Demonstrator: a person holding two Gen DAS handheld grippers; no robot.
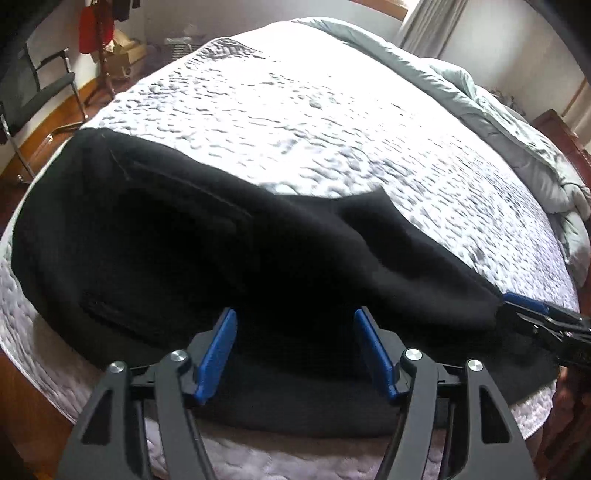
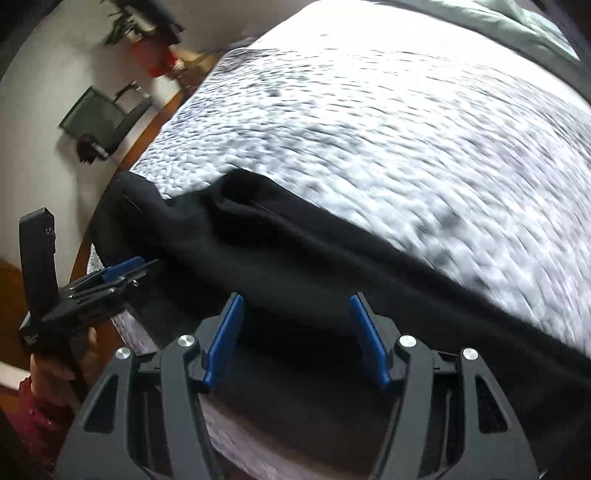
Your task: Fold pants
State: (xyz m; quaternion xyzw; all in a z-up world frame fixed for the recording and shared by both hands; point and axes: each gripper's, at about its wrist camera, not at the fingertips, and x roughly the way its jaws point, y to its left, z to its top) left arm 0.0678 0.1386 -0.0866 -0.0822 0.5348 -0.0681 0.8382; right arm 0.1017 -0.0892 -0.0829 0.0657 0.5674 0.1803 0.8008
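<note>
Lying across the near edge of the bed, the black pants (image 1: 177, 251) are spread in a long dark band, with one rumpled fold rising toward the middle of the mattress and a seam running along the upper layer. In the left wrist view the left gripper (image 1: 293, 350) hangs over the near part of the fabric with its blue fingers (image 1: 218, 354) spread apart; cloth shows between them, but the pads do not press on it. The right gripper (image 2: 297, 336) is likewise spread above the dark cloth, nothing pinched. In the left wrist view its tip shows at the right end of the pants; whether it touches the cloth there I cannot tell.

A hand (image 2: 55, 369) in a red sleeve (image 2: 33, 410) grips the left tool's handle.

Beneath the pants lies a white quilted bedspread (image 1: 314, 122), brightly lit. A grey duvet (image 1: 491, 110) is bunched along the far side. Beyond the bed stand a dark chair (image 1: 40, 85), red clothing (image 1: 88, 33) hanging on a stand, a wooden floor (image 1: 48, 133) and a curtain (image 1: 424, 22).
</note>
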